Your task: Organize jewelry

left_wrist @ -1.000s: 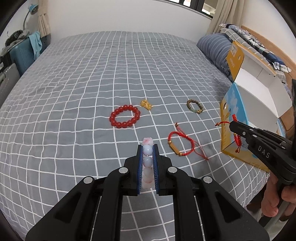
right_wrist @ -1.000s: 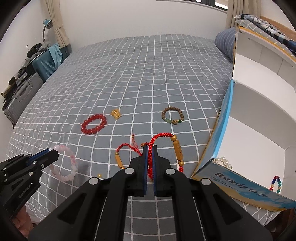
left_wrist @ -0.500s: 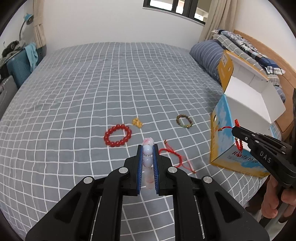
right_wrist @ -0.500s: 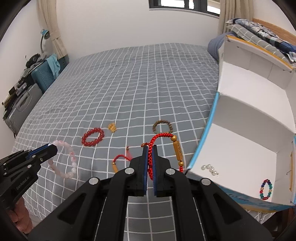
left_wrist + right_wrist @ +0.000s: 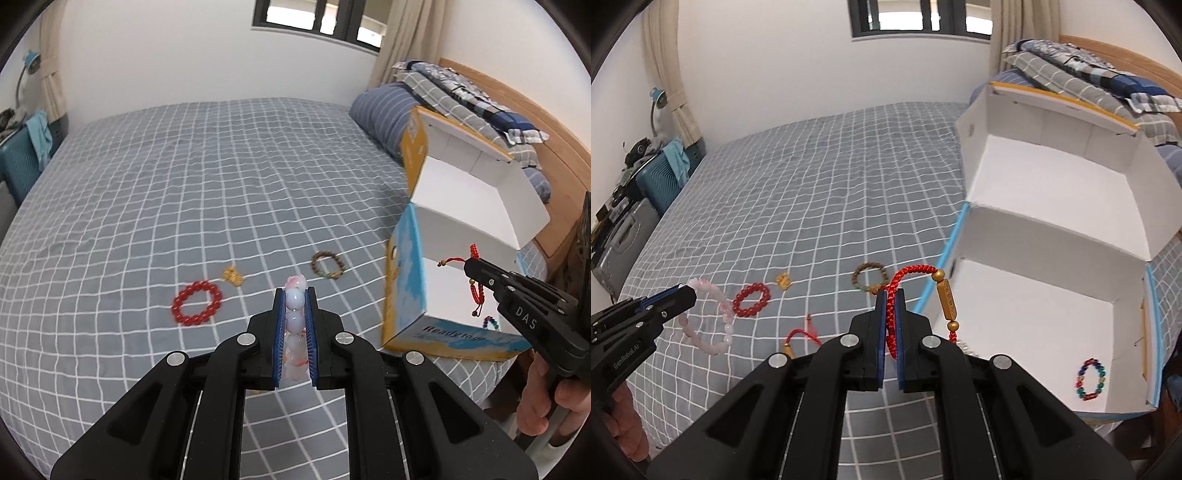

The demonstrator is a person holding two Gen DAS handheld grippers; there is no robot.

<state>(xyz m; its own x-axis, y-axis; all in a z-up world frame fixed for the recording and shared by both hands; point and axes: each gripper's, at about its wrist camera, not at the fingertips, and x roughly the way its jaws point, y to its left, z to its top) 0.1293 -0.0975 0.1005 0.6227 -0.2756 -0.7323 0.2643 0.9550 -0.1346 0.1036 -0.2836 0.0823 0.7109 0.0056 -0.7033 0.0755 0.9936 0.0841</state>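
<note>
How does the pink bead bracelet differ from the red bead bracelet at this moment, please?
The pink bead bracelet is pale and translucent; the red bead bracelet is deep, glossy red. The pink one hangs in the air, clamped in the left tool, while the red one lies flat on the bedspread, untouched. The pink loop looks larger. Both are rings of round beads.

bed (image 5: 184, 177) – grey checked cover | box (image 5: 402, 295) at right edge | left of box: brown bracelet (image 5: 328, 264), gold charm (image 5: 232, 276), red bead bracelet (image 5: 197, 302) – farthest
</note>
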